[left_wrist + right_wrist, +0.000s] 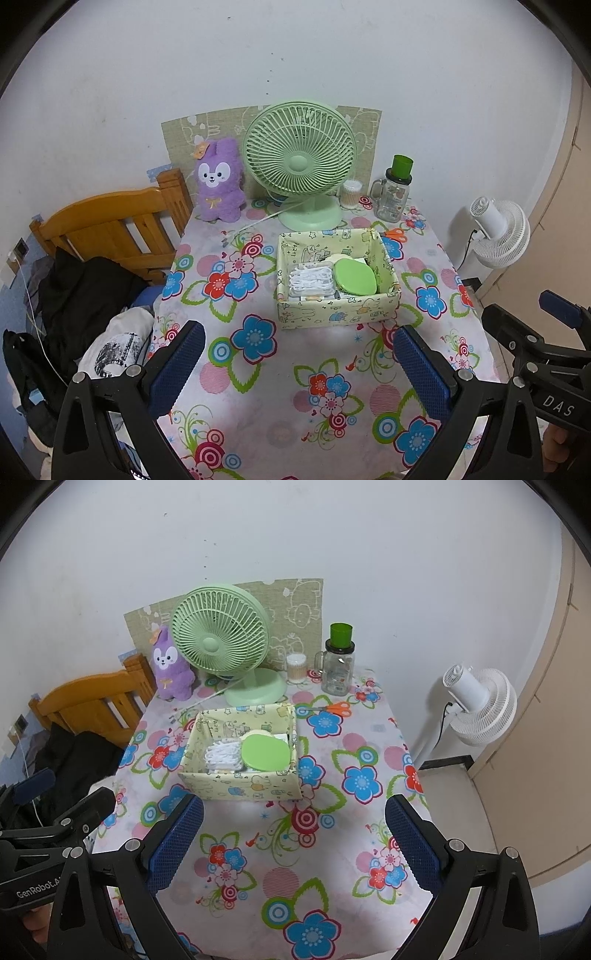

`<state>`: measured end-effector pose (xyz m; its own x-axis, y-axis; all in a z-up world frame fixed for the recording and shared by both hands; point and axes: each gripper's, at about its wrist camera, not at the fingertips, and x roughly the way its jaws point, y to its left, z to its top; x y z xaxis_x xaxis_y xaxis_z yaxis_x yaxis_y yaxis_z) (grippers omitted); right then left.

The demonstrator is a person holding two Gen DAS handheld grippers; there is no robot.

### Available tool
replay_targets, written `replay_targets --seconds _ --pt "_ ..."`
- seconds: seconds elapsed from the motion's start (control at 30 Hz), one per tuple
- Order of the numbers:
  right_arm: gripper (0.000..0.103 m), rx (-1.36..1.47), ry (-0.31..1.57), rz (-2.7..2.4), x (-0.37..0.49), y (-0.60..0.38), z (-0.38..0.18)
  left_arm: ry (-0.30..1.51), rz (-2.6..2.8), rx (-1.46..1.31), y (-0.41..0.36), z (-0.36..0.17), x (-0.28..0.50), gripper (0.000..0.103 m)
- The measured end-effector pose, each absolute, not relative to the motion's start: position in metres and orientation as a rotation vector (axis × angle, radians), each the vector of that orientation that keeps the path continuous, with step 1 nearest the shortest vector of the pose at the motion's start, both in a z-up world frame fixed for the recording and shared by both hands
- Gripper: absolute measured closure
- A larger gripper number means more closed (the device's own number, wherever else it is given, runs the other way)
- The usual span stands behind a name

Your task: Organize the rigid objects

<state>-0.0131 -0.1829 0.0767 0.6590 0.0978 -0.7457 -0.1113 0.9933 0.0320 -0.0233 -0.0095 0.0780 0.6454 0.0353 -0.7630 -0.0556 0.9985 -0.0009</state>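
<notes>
The left gripper [297,363] hangs wide open and empty over the near table [258,417]; the right gripper [293,840], beside it, is equally spread and holds nothing. Beyond both, mid-table, sits the box [334,312], holding a green lid [355,277] and white bits [312,278]. Far right lie scissors [334,709], near the jar [338,672]. A fan [299,162] and plush [218,181] stand at the far edge.

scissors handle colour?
Orange. The scissors lie on the tablecloth right of the storage box; right wrist view shows them best.
</notes>
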Motion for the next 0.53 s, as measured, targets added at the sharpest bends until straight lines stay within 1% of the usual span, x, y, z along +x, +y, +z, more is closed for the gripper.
replay_targets --seconds 0.3,0.53 --pt "0.003 -0.018 0.843 0.119 -0.0128 -0.1832 0.0761 0.869 0.048 -0.022 -0.0101 0.0765 -0.0212 0.0" --pt "0.003 -0.029 0.88 0.11 -0.0073 -0.1805 0.0718 0.91 0.045 -0.028 -0.0071 0.0713 -0.0138 0.0"
